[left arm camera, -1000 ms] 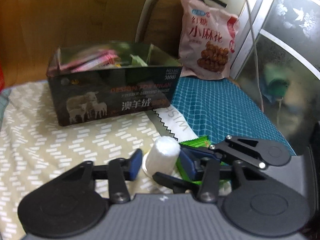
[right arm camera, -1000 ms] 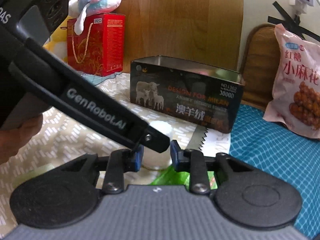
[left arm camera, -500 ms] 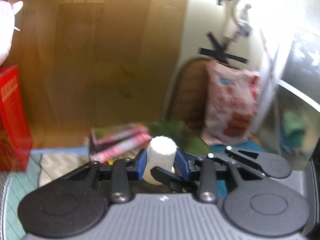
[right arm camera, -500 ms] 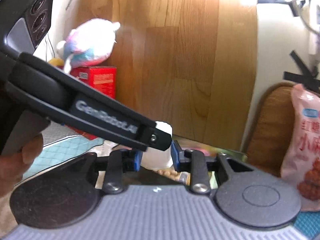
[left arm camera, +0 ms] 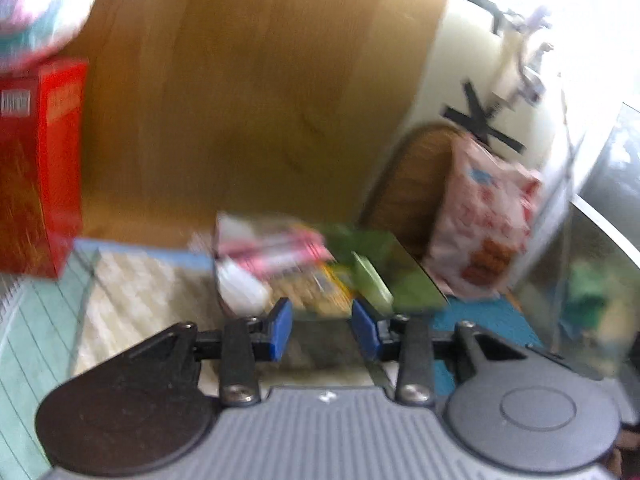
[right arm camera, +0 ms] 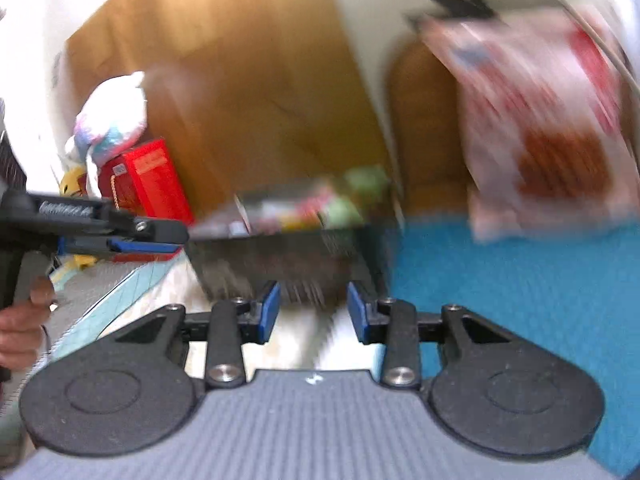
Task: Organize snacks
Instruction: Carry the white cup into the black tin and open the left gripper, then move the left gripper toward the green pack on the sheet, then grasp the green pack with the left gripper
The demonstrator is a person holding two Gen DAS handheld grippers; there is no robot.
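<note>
Both views are motion-blurred. The dark snack box [left arm camera: 416, 292] stands open just beyond my left gripper [left arm camera: 322, 330], which is open and empty over its near edge. Inside lie pink packets [left arm camera: 276, 252], a yellow packet [left arm camera: 320, 284], green packets [left arm camera: 372, 284] and a white cup-like thing [left arm camera: 240, 288] at the left end. In the right wrist view the box [right arm camera: 288, 264] sits ahead of my open, empty right gripper [right arm camera: 312, 312]. The left gripper [right arm camera: 120, 238] shows there at the left, held by a hand.
A big pink snack bag [left arm camera: 484, 220] leans at the back right [right arm camera: 540, 128] beside a brown cushion [left arm camera: 412, 184]. A red gift box [left arm camera: 36, 168] with a plush toy [right arm camera: 112, 120] stands at the left. Blue cloth [right arm camera: 520, 288] and a patterned cloth [left arm camera: 140, 304] cover the surface.
The left gripper held the white cup half a second ago; now it has opened, and the cup lies in the box. The right gripper has swung right and away.
</note>
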